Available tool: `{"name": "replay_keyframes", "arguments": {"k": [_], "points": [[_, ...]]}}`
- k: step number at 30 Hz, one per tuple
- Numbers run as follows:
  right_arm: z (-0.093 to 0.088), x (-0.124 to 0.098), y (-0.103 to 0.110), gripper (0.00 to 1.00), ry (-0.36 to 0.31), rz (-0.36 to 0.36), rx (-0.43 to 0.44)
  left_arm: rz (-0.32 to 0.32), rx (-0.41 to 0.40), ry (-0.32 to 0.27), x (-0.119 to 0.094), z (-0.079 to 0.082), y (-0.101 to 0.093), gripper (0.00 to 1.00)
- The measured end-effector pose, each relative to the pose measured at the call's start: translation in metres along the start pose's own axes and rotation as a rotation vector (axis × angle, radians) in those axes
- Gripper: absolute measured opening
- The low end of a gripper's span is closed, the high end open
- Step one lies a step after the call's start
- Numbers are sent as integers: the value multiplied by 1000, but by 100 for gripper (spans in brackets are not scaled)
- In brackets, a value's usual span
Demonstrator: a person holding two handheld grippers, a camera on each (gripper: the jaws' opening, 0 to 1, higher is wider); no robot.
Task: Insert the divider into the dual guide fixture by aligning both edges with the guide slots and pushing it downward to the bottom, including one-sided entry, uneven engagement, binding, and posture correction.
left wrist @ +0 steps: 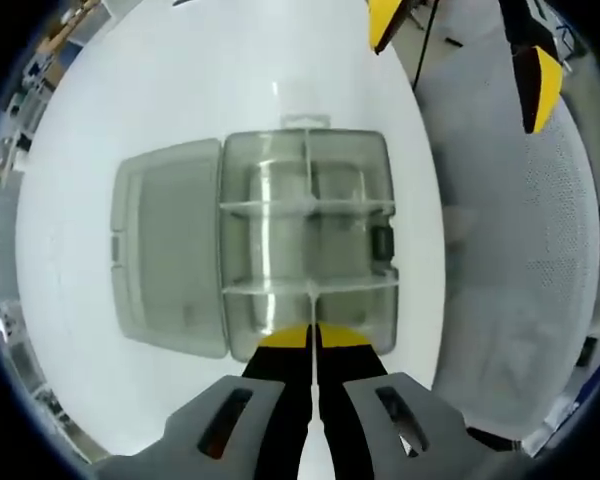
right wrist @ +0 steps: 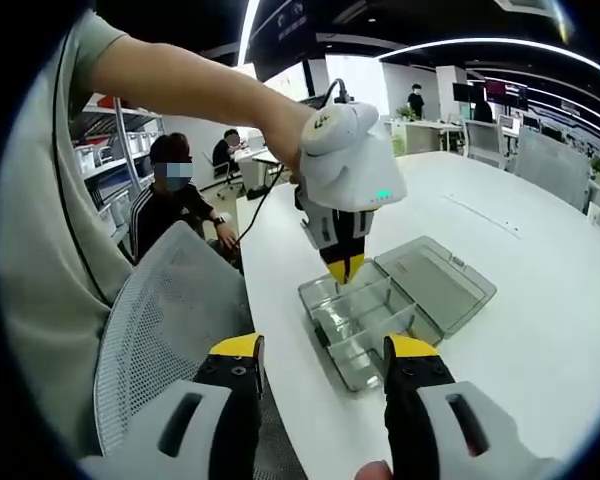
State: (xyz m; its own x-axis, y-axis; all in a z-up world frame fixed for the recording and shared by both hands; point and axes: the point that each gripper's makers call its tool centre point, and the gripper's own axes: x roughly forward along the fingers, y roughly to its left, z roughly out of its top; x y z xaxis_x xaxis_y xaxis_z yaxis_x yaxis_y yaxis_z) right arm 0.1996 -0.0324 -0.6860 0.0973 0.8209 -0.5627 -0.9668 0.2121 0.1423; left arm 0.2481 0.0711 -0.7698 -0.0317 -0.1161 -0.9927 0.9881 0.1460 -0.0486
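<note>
Now the left gripper pinches a thin divider with narrow jaws, inside the clear box. The right gripper hovers nearby, its jaws wide and holding nothing.

Mesh chair tight vs table edge.
</note>
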Motion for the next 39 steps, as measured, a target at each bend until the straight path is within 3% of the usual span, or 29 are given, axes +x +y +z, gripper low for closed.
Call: {"name": "replay_keyframes", "arguments": {"k": [39], "points": [[-1, -3, -3, 45, -4, -7, 1, 7, -38, -10, 8, 0, -1, 0]]}}
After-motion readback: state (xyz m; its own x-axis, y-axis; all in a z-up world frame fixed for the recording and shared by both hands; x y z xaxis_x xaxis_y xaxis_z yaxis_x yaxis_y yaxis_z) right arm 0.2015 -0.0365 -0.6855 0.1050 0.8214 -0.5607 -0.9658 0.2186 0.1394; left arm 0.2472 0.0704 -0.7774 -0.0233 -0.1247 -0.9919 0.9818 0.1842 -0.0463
